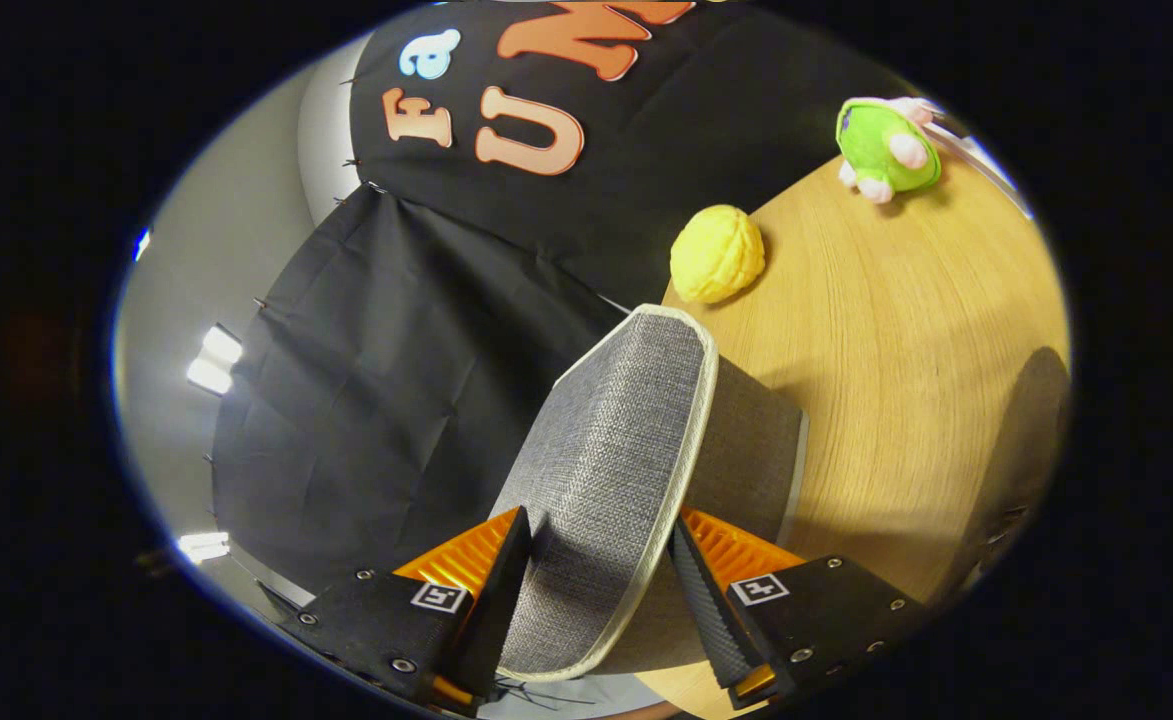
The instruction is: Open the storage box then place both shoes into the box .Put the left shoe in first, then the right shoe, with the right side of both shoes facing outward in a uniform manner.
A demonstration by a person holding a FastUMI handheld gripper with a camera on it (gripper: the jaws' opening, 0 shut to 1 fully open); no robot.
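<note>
The gripper (601, 585) has its two fingers set at a middling spread with the lid (611, 470) of the storage box (746, 450) standing between them. The lid is a flat panel of coarse grey woven fabric with rounded corners and a pale piped edging; it is raised and runs from the fingers towards the far side. The left finger (501, 590) lies close against the lid's woven face and the right finger (701, 600) sits by its piped edge, but whether both actually press on it cannot be told. Just right of the lid shows the box's side, the same grey weave in shadow, with a lighter strip down its right corner.

The box stands on a round wooden table (896, 330) of light, fine-grained veneer. Beyond the lid's far end, near the table's far edge, lies a yellow ball-shaped toy (716, 253) with a ridged, knobbly surface. Farther off to the right sits a green plush toy (886, 148) with soft pink feet. Creased black cloth (376, 400) hangs behind and left of the table, pinned along its seams
</note>
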